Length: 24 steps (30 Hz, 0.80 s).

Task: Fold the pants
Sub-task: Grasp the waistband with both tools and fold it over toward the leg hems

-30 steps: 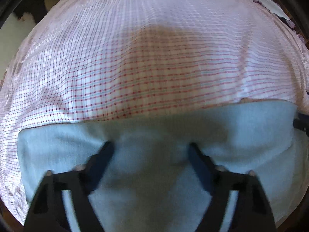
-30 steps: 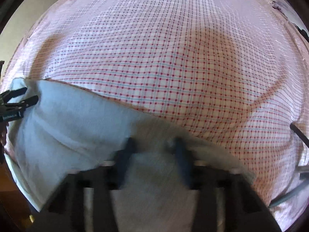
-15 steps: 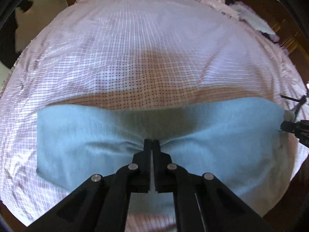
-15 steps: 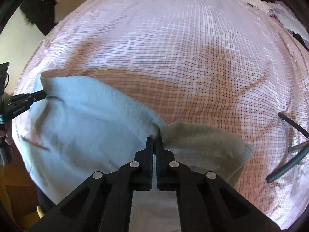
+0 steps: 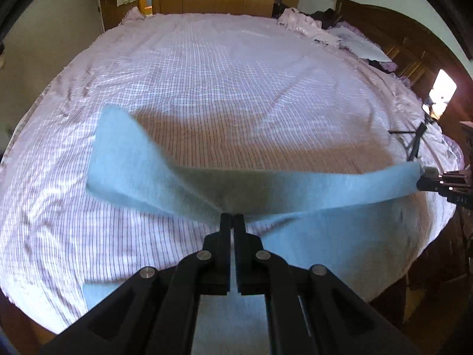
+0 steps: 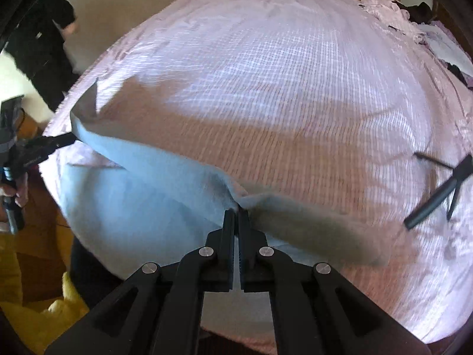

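— From the left wrist view, what do you make of it?

— The left gripper [image 5: 232,217] has its jaws clamped together on the upper edge of the light blue pants [image 5: 310,186], which are lifted off the checked bed sheet [image 5: 221,88] near the bed's front edge. The cloth sags in a band to either side, so I'd call it soft, light, fleecy stuff, nothing stiff. One flap stands up loose at the far left. The right gripper [image 5: 437,182] shows at the frame's edge, pinching the same edge further along.

— And the pose?

— Held low and level, pointing across the bed, the lower part of the pants draping below.

— The right wrist view?

— The right gripper [image 6: 236,216] has its jaws shut tight on a puckered fold of the pants [image 6: 142,195]. The left gripper [image 6: 50,145] is far to the side with a hand [image 6: 14,189] behind it. The edge between them is fairly taut. I'd say holding the edge at two spread points suits such limp cloth; a single grip would let it bunch. A dark tripod [image 6: 437,189] stands on the bed nearby.
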Motion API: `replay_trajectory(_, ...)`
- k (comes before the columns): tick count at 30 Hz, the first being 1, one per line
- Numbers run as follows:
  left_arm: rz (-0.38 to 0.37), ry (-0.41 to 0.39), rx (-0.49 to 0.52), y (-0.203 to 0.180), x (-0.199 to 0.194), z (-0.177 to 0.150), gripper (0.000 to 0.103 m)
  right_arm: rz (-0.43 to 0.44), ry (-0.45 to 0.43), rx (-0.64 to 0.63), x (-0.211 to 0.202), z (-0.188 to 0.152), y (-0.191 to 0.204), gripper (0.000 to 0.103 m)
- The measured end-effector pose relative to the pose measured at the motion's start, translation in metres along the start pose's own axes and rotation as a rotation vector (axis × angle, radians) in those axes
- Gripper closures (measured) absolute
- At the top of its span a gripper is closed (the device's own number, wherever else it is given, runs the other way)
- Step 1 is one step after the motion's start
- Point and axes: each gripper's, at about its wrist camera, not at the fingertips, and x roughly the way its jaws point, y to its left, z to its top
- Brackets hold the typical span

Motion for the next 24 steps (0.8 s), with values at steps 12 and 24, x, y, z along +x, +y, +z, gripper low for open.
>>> replay_trajectory(12,0.000,0.093,-0.083,-0.008,0.032,-0.109,0.101,0.016,0.064,0.069,0.051,-0.094,0.005,0.103)
replay_trajectory(24,-0.011,0.128,-0.165,-0.004,0.051,-0.152,0.060,-0.039,-0.003,0.257,0.090,-0.133,-0.001,0.094)
